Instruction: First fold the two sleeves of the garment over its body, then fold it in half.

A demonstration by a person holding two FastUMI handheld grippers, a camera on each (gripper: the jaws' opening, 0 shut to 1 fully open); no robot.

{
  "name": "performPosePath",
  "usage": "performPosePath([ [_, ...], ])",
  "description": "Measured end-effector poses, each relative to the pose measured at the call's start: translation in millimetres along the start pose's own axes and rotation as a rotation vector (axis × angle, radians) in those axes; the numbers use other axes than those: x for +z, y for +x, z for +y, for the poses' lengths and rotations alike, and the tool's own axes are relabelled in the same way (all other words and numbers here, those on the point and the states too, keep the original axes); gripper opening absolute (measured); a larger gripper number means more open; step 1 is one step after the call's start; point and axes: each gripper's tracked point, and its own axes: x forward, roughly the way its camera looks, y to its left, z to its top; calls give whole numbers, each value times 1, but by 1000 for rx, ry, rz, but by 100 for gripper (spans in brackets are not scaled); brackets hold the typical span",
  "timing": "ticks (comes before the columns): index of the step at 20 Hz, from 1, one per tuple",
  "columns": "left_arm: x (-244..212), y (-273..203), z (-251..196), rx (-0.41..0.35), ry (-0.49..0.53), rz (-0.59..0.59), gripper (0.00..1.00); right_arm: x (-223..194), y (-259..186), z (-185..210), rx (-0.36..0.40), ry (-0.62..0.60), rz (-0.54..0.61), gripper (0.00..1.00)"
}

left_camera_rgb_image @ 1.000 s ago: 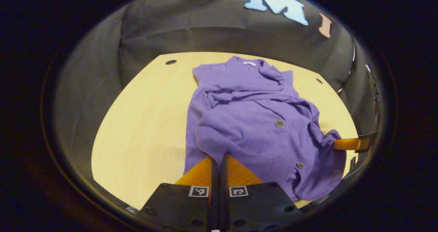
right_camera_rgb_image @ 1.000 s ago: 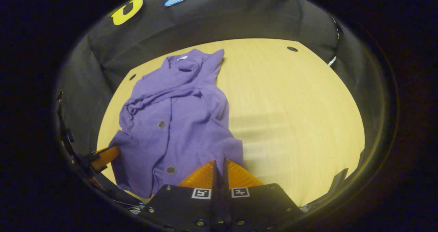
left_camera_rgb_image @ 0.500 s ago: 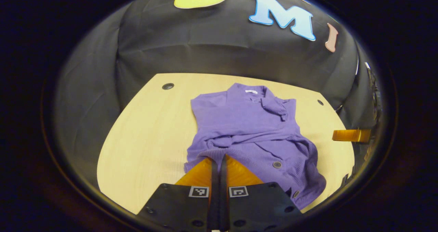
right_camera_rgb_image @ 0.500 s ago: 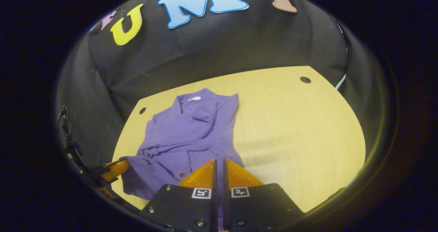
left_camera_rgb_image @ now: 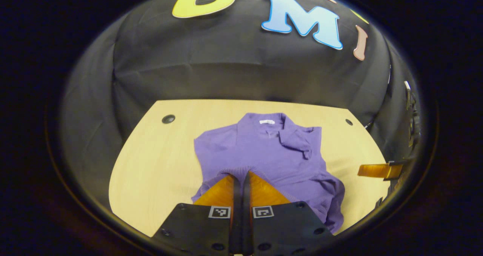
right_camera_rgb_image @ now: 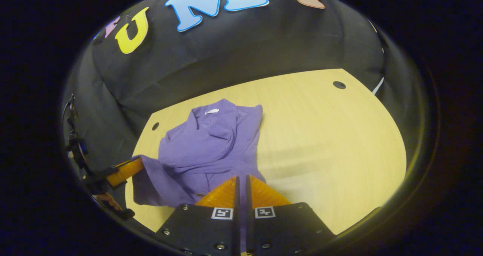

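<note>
Wood table (left_camera_rgb_image: 158,154) carries purple garment (left_camera_rgb_image: 264,150), collar toward booth wall. Left gripper (left_camera_rgb_image: 241,178) and right gripper (right_camera_rgb_image: 241,182): fingers clamped on its near hem, lifted over the body.

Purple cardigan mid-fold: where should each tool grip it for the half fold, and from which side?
Judging by the pose: grip the purple cardigan at its two near hem corners, coming from the near table edge. The collar lies flat at the far end, so the loose hem can be carried over it. Left tool and right tool already pinch there.
</note>
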Motion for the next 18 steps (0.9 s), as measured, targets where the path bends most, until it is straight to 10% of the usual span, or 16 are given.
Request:
performPosePath([
  [18, 115, 155, 7, -25, 63, -118, 7, 119, 130, 11, 42, -49, -56, 6],
])
